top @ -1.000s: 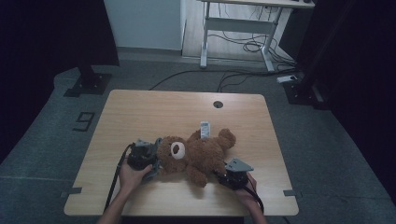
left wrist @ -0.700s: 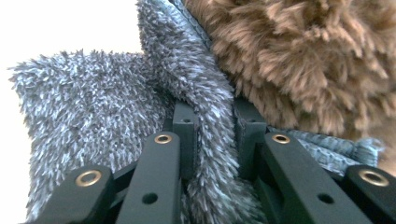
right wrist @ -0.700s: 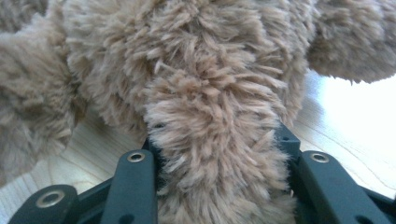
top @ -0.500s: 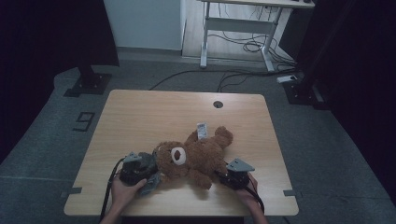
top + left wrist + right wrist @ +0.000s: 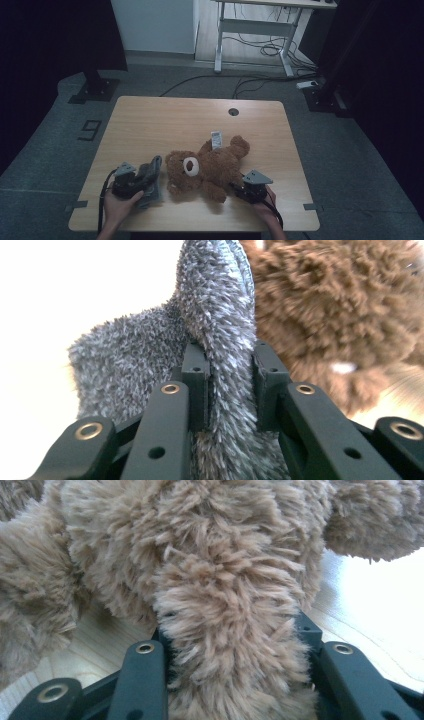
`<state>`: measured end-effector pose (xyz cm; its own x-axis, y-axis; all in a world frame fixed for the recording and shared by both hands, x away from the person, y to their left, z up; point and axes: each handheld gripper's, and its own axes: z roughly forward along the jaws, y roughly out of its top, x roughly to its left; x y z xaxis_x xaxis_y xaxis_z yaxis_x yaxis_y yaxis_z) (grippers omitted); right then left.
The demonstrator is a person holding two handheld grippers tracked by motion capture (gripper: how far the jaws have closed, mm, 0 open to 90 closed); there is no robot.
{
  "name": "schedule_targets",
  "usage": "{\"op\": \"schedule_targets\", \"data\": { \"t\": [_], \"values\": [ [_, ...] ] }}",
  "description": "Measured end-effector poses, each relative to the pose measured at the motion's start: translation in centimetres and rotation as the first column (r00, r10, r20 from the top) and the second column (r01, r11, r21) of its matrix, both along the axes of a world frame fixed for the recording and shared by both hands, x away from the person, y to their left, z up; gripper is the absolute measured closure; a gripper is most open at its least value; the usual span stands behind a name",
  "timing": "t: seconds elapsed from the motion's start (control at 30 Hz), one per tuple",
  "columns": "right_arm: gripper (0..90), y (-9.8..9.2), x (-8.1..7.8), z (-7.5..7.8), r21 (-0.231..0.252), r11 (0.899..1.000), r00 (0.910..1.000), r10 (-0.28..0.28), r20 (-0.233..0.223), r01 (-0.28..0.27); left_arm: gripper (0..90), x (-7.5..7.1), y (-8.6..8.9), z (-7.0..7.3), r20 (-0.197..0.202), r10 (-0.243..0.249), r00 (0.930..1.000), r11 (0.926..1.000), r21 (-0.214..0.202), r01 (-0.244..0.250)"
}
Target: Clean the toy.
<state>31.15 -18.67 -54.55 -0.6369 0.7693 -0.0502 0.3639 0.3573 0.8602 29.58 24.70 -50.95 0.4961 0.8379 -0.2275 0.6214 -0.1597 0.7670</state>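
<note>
On my left gripper (image 5: 147, 181) the jaws sit on either side of a fold of the fuzzy grey plush cloth (image 5: 220, 340); in the left gripper view the pile bulges out past both black pads (image 5: 195, 375), so I read it as pinched. The jaws have just been easing wider, yet the grey fabric is there between them and both pads touch it. From above, the grey cloth (image 5: 150, 177) stands up from the claw's tips and leans toward the shaggy brown teddy bear (image 5: 205, 167), whose head lies just beyond those tips; cloth and bear look close, though I can't tell from this height whether they touch. In the left gripper view the bear's brown fur (image 5: 340, 315) fills the space directly ahead and to the right of the jaws.

My right gripper (image 5: 239, 189) is clamped on one of the bear's limbs. In the right gripper view the tan fur (image 5: 230, 645) swells out between the two jaws and hides the pads, with the rest of the body rising straight ahead of the claw. I take it for a leg, but the fur is too close to the lens to be sure.

The bear lies on its back on the light wooden table (image 5: 160, 120), between my two claws, with a small white tag (image 5: 216, 137) on its far side, well away from either gripper. My hands hold both grippers at the table's near edge.
</note>
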Motion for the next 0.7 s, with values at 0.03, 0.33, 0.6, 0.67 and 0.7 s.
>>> {"op": "schedule_targets", "data": {
  "t": [0.03,0.33,0.6,0.67,0.7],
  "values": [
    [55.7,0.0,0.0,0.0,0.000,1.000,1.0000,0.000,0.000,0.000,71.5,-0.3,0.5,0.1,0.007,0.009,0.9999,0.9999,0.010,-0.009],
    [55.1,-0.1,0.0,0.0,0.005,1.000,1.0000,0.001,-0.001,-0.001,68.4,-2.4,3.5,0.0,0.001,0.072,0.9974,0.9928,0.095,-0.072],
    [55.0,-0.1,0.0,0.0,0.005,1.000,1.0000,0.002,-0.002,-0.002,35.1,-1.9,3.1,0.0,0.002,0.088,0.9961,0.9777,0.191,-0.087],
    [54.9,-0.1,0.0,0.0,0.006,1.000,1.0000,0.002,-0.002,-0.002,27.8,-1.8,3.0,1.1,0.037,0.083,0.9959,0.9804,0.176,-0.088],
    [54.9,-0.1,0.0,0.0,0.005,1.000,1.0000,0.002,-0.002,-0.002,25.9,-1.8,2.9,1.7,0.051,0.077,0.9957,0.9816,0.171,-0.084]
  ]
}}
